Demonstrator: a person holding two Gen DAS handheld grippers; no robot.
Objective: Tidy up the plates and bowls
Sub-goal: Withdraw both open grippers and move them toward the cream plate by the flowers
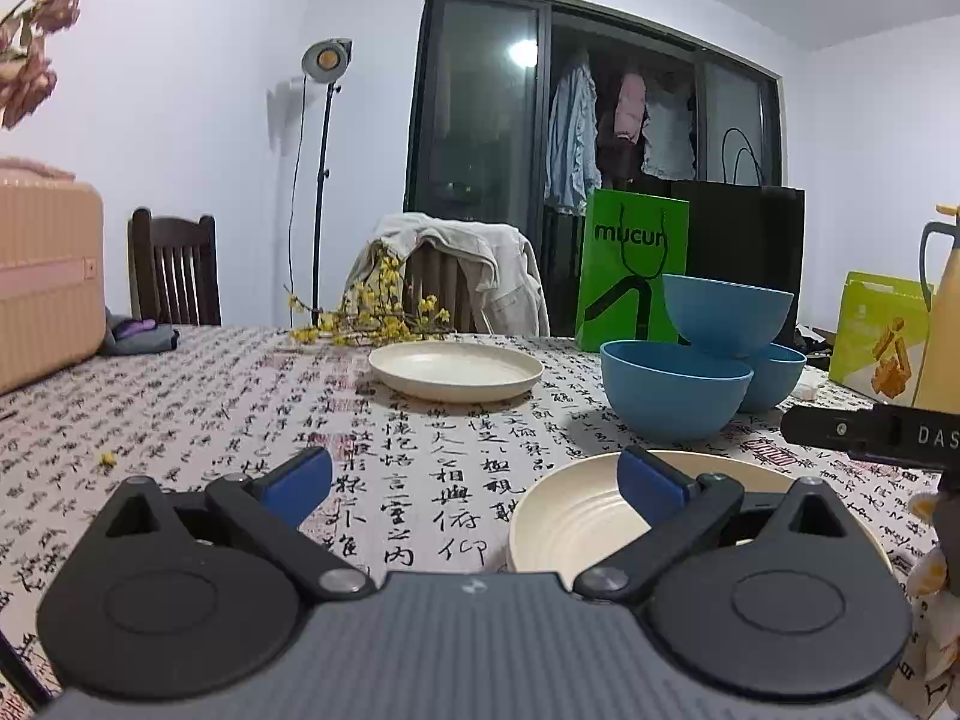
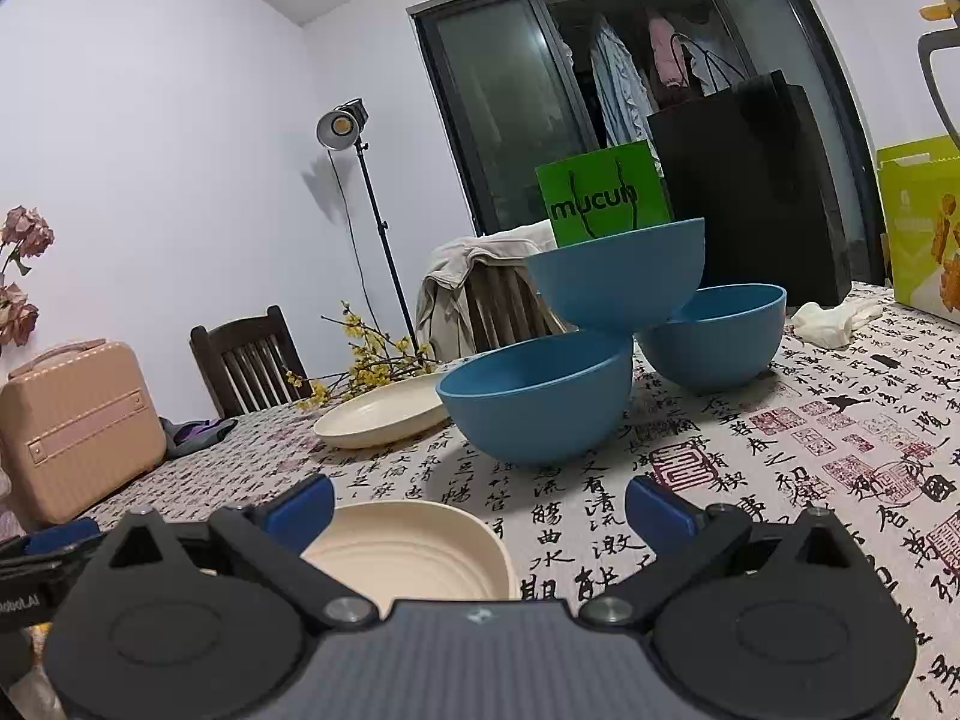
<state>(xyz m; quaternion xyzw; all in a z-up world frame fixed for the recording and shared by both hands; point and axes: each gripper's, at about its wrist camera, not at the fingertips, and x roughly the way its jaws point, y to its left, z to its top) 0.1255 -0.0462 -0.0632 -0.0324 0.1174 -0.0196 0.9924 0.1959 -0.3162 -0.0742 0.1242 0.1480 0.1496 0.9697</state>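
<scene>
Three blue bowls stand mid-table: a near bowl [image 1: 675, 390] [image 2: 534, 399], a far bowl [image 1: 774, 375] [image 2: 714, 333], and a third bowl [image 1: 726, 315] [image 2: 615, 276] perched on both their rims. A cream plate [image 1: 456, 369] [image 2: 381, 414] lies farther back to the left. A cream ridged dish [image 1: 576, 516] [image 2: 414, 546] sits just in front of both grippers. My left gripper [image 1: 474, 480] is open, its right finger over the dish. My right gripper [image 2: 480, 507] is open too, its left finger above the dish's rim. Part of the right gripper [image 1: 870, 432] shows in the left wrist view.
The patterned tablecloth [image 1: 180, 420] covers the table. A green bag [image 1: 633, 270], a black bag [image 1: 744, 240], a yellow-green box [image 1: 876, 336] and a yellow jug [image 1: 945, 312] stand at the back right. Yellow flower twigs [image 1: 372, 312] and a pink case [image 1: 42, 276] are on the left.
</scene>
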